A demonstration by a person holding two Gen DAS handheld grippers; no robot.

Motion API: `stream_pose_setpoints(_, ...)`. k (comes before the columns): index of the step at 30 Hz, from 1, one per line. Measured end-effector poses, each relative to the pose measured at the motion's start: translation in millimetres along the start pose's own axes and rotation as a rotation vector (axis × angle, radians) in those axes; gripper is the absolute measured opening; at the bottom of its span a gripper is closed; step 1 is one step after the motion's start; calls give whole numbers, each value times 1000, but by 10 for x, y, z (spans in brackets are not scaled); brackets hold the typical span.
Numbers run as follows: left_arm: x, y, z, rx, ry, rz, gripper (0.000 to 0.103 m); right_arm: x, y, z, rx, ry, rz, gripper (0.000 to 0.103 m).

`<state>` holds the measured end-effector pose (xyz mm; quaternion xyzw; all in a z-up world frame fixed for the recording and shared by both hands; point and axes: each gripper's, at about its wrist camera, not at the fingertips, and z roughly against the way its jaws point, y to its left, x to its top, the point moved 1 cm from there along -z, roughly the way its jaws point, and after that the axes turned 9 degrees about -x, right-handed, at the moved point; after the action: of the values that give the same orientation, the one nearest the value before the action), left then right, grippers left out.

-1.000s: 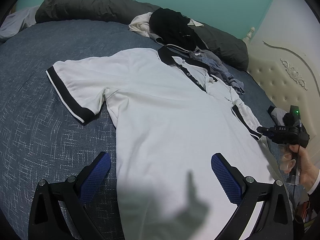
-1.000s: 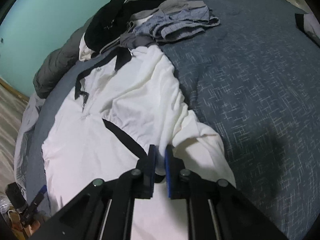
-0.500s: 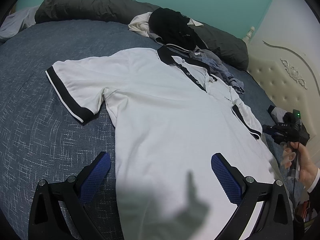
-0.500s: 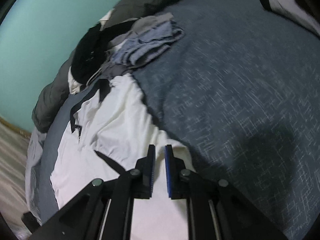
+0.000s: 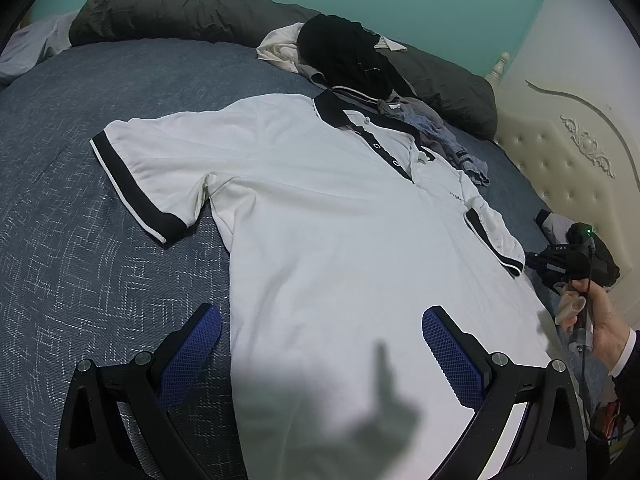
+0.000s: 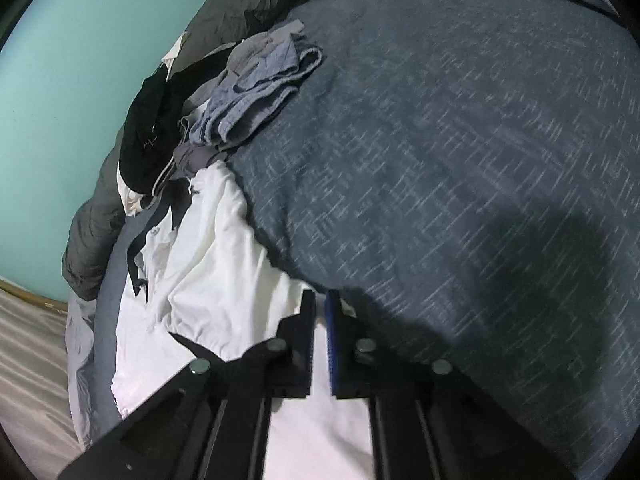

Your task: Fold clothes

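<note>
A white polo shirt (image 5: 320, 240) with black collar and black sleeve cuffs lies face up and spread flat on the blue bedspread (image 5: 80, 280). My left gripper (image 5: 320, 352) hovers open above the shirt's lower part, one blue pad over the bedspread and the other over the fabric, touching nothing. At the shirt's far sleeve (image 5: 496, 240) a person's hand (image 5: 592, 320) holds my right gripper (image 5: 532, 260). In the right wrist view that gripper (image 6: 320, 300) has its jaws closed together on the white sleeve edge (image 6: 240, 300).
Rumpled clothes are heaped past the collar: a black garment (image 5: 344, 56), a cream one and blue-grey shorts (image 6: 256, 92). A dark grey duvet (image 5: 180, 12) runs along the teal wall. A cream tufted headboard (image 5: 560, 152) stands at the right.
The right gripper rolled and shifted slightly outward at the sleeve, and its narrow gap closed. The shirt and the left gripper stayed where they were.
</note>
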<state>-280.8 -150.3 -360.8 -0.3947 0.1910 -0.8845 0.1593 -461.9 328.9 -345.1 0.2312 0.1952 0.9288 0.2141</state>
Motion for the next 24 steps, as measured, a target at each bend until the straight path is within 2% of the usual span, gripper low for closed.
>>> stream_pose_setpoints(5,-3,-1,-2,1,1,0,103,70,-163,104,-27,-39,-18,0)
stream_pose_setpoints(9,-6,-3,-10,2,1,0,103,30,-86,119,89,26,16,1)
stream_pose_setpoints(12,-13,-13,-16,2,4,-3,103,-10,-26,49,102,66,3,3)
stream_pose_setpoints(15,-18,-27,-12,1,3,-7,103,-45,31,-23,105,99,-10,11)
stream_pose_setpoints(17,-15,-20,-11,0,2,-5,103,-39,17,-82,110,109,-38,13)
stream_pose_setpoints(21,-13,-13,-28,0,4,-1,103,-29,57,-124,90,96,-20,13)
stream_pose_setpoints(24,-4,-20,-31,0,2,-3,103,-29,40,-117,75,80,-26,3)
